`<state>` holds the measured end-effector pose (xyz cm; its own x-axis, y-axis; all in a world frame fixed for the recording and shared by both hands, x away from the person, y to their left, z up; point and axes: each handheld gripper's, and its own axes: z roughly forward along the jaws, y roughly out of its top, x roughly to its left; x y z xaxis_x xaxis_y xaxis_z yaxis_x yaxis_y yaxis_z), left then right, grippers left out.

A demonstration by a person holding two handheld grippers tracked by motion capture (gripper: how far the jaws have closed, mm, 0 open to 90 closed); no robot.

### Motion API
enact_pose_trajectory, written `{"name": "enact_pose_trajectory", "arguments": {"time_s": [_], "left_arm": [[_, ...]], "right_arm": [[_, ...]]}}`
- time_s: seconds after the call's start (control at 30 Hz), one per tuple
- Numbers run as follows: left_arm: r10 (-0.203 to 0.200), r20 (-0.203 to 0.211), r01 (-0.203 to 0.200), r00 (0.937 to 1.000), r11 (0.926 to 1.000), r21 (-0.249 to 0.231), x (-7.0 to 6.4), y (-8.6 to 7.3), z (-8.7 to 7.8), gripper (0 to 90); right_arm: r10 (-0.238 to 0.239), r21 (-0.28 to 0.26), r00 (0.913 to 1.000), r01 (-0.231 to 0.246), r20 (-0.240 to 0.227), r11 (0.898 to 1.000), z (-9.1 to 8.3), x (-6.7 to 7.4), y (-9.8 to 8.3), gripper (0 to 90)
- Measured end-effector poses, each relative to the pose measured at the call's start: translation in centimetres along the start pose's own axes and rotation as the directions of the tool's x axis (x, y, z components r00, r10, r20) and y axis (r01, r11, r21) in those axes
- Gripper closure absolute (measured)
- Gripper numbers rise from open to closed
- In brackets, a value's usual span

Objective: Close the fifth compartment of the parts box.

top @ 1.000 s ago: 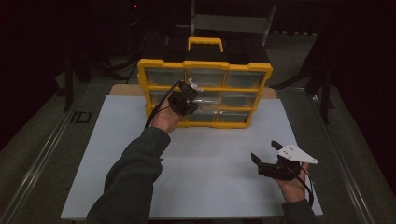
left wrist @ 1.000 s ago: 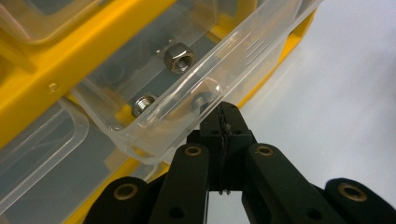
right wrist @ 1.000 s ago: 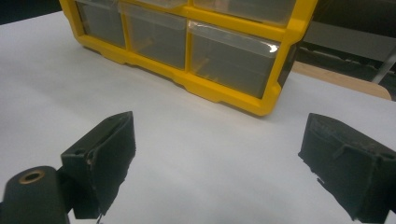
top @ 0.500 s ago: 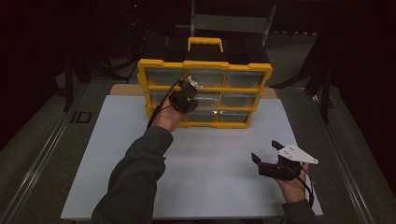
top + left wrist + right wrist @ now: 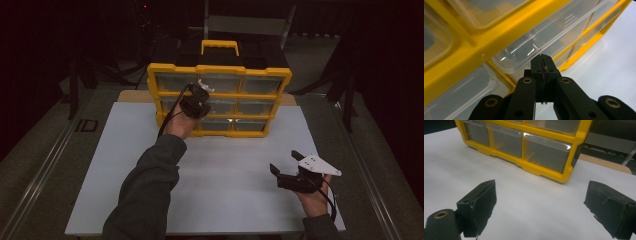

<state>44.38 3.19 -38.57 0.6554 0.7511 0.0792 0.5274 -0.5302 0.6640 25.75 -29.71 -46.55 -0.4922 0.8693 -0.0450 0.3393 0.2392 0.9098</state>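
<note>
The yellow plastic organiser cabinet with clear drawers [image 5: 220,100] stands at upper centre of the high view, at the far edge of the white tabletop [image 5: 150,165]. The left gripper [image 5: 542,62] is nearer — fingers pressed together, tips just under the lip of a clear middle-row drawer [image 5: 544,35] whose long axis crosses them. The right gripper [image 5: 284,165] waits lower right, well apart from the cabinet, fingers spread and empty.
</note>
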Motion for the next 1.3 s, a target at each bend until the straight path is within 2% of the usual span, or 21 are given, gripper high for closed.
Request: {"name": "enact_pose_trajectory", "arguments": {"time_s": [0.13,0.37,0.57,0.73,0.83,1.0,1.07,1.3], "left_arm": [[-0.014,-0.009,0.014,0.9999,0.9999,-0.006,0.0,0.0,0.1,89.7],[-0.015,-0.006,0.015,0.9999,0.9999,-0.005,0.0,0.1,0.3,89.7],[0.004,0.002,-0.004,1.0000,1.0000,-0.005,-0.1,-0.3,0.5,88.8],[0.014,0.015,-0.014,0.9998,0.9998,-0.014,-0.1,-1.0,0.3,84.5],[0.020,0.039,-0.019,0.9990,0.9996,-0.019,-0.1,-1.5,0.2,81.6],[0.043,0.065,-0.041,0.9970,0.9987,-0.030,-0.2,-2.0,-0.4,74.9],[0.059,0.062,-0.057,0.9963,0.9980,-0.028,-0.1,-2.2,-0.8,71.2],[0.052,0.079,-0.048,0.9955,0.9975,-0.052,0.4,-2.9,-2.0,63.1]], "right_arm": [[-0.001,0.000,1.0000,0.001,0.001,1.000,0.0,0.0,0.0,10.3],[-0.003,0.002,1.0000,0.003,0.000,1.000,0.1,0.0,0.0,10.3],[-0.002,-0.001,1.0000,0.002,0.000,1.000,0.0,-0.1,0.0,10.3],[-0.001,0.000,1.0000,0.001,0.000,1.000,0.0,0.0,0.0,10.3],[-0.001,0.001,1.0000,0.001,0.000,1.000,0.0,0.0,0.0,10.3],[-0.003,0.002,1.0000,0.003,0.000,1.000,0.1,0.0,0.0,10.3],[-0.003,0.001,1.0000,0.003,0.000,1.000,0.0,0.1,0.0,10.3],[-0.003,0.002,1.0000,0.003,-0.003,1.000,0.1,0.1,-0.1,10.3]]}}
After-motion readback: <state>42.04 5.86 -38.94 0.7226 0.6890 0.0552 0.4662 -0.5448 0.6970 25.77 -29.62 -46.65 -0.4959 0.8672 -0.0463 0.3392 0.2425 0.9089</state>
